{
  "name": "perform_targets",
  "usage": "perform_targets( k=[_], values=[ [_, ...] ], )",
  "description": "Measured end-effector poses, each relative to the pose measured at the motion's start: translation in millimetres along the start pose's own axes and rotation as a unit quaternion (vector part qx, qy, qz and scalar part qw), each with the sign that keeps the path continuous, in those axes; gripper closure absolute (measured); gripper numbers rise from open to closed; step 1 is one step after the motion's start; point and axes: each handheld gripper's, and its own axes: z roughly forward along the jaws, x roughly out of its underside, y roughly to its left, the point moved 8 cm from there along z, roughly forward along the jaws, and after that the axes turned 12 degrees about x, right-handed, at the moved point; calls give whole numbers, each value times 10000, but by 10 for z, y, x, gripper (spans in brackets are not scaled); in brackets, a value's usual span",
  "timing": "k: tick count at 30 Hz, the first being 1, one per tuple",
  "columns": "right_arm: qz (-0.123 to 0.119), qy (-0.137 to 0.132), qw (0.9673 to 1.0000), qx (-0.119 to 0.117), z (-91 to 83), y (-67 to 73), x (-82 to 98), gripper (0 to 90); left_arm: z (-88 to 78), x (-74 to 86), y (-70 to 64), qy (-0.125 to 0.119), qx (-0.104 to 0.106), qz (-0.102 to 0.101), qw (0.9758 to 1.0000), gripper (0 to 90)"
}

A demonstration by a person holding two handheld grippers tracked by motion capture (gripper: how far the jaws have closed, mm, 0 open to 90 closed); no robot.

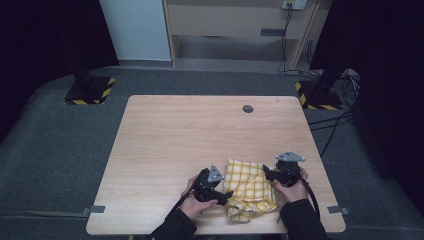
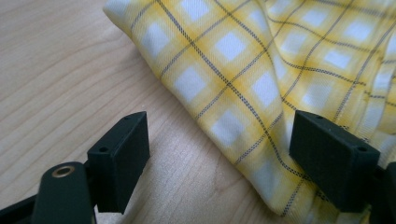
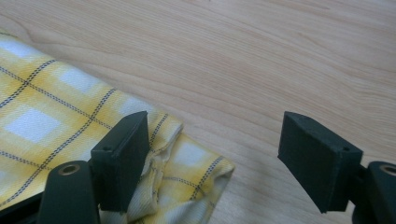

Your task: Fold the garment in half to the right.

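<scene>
Yellow and white checked cloth on pale wooden table, left gripper and right gripper beside it, both tongs apart, holding nothing

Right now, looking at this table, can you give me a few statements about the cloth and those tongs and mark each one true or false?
1. The yellow checked cloth lies near the person's edge of the wooden table. True.
2. The left tongs are clamped shut on the cloth. False: the jaws stand apart, with the cloth's edge between them, unpinched.
3. The right tongs are open above a corner of the cloth. True.
4. The cloth is spread flat and smooth. False: it is folded over and rumpled.
5. A small dark round disc sits near the far edge of the table. True.
</scene>
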Motion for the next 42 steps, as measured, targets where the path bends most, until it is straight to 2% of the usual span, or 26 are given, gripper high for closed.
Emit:
perform_targets(
  k=[5, 8, 10, 12, 14, 17, 18, 20, 24, 26, 27, 28, 32, 36, 42],
  values=[
    [55, 20, 10000, -32, -7, -4, -8, 239, -11, -4, 6, -26, -3, -8, 10000, 184],
    [102, -208, 9995, -192, -103, -15, -89, 236, -44, -29, 3, -94, 7, 1, 10000, 184],
    [78, -286, 9991, -297, -183, -26, -160, 200, -71, -44, 14, -144, -9, -5, 9999, 182],
    [76, -391, 9986, -351, -260, -35, -224, 199, -110, -58, 39, -199, -58, -34, 9998, 180],
    [111, -535, 9972, -503, -346, -29, -291, 188, -166, -75, 76, -287, -120, -91, 9995, 179],
    [60, -657, 9954, -693, -475, 5, -378, 177, -249, -105, 129, -466, -189, -227, 9985, 173],
    [60, -657, 9954, -693, -475, 5, -378, 177, -285, -118, 150, -549, -214, -262, 9979, 173],
    [96, -693, 9938, -865, -546, 45, -419, 154, -374, -146, 202, -760, -285, -327, 9962, 171],
    [59, -736, 9922, -1000, -630, 120, -465, 127, -468, -151, 268, -867, -361, -430, 9947, 172],
    [68, -727, 9915, -1077, -671, 157, -481, 121, -538, -148, 325, -903, -515, -434, 9936, 168],
    [68, -727, 9915, -1077, -671, 157, -481, 121, -538, -148, 325, -903, -515, -434, 9936, 166],
    [79, -736, 9912, -1098, -688, 170, -489, 112, -574, -145, 358, -906, -640, -402, 9930, 165],
    [105, -679, 9914, -1110, -716, 178, -494, 96, -679, -136, 426, -957, -791, -408, 9914, 159],
    [123, -560, 9912, -1194, -757, 178, -474, 93, -768, -130, 457, -1011, -855, -437, 9902, 158],
    [-26, -443, 9928, -1109, -783, 196, -434, 69, -863, -90, 481, -1006, -1003, -490, 9886, 156]
  ],
)
